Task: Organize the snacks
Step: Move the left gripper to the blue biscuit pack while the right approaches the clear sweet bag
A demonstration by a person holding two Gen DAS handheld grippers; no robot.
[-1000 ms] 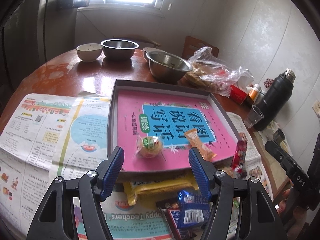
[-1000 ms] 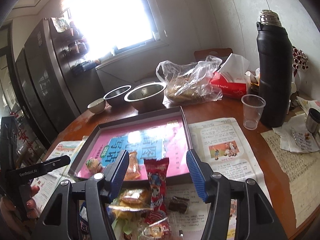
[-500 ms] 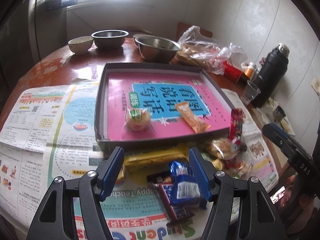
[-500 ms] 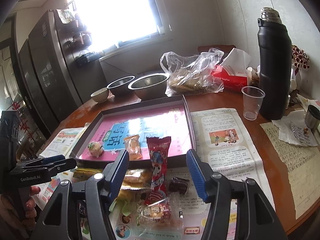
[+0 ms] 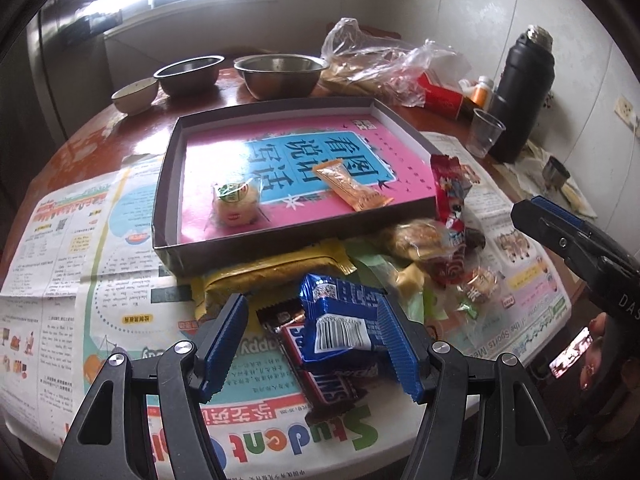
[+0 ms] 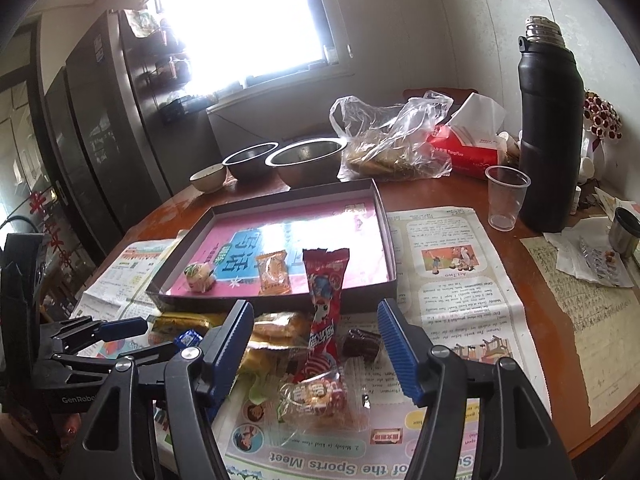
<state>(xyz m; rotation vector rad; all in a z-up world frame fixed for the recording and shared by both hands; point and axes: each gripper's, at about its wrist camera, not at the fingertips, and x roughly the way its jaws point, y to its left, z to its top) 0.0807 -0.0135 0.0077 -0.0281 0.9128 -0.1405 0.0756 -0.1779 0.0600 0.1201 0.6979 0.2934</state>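
Hovering wide open and empty, the left claw (image 5: 312, 340) brackets a blue foil snack packet (image 5: 340, 320) near the shallow grey cardboard tray (image 5: 168, 184); rightward, the right claw (image 6: 316, 350), equally spread, frames a tall red snack wrapper (image 6: 326, 300).

Left gripper (image 5: 312, 344): jaws spread wide, blue ribbed pads (image 5: 224, 344) angled outward — nothing between them is clamped.
Left gripper pose: low, pointing forward and a little down; seen from the right wrist view as a dark body at the left edge.
Right gripper (image 6: 316, 346): jaws likewise wide apart, pads (image 6: 396, 346) gripping nothing.
Right gripper pose: level with the left, to its right.
Hands: fingers (image 5: 598, 326) show dimly behind the right gripper — probably the holding hand.
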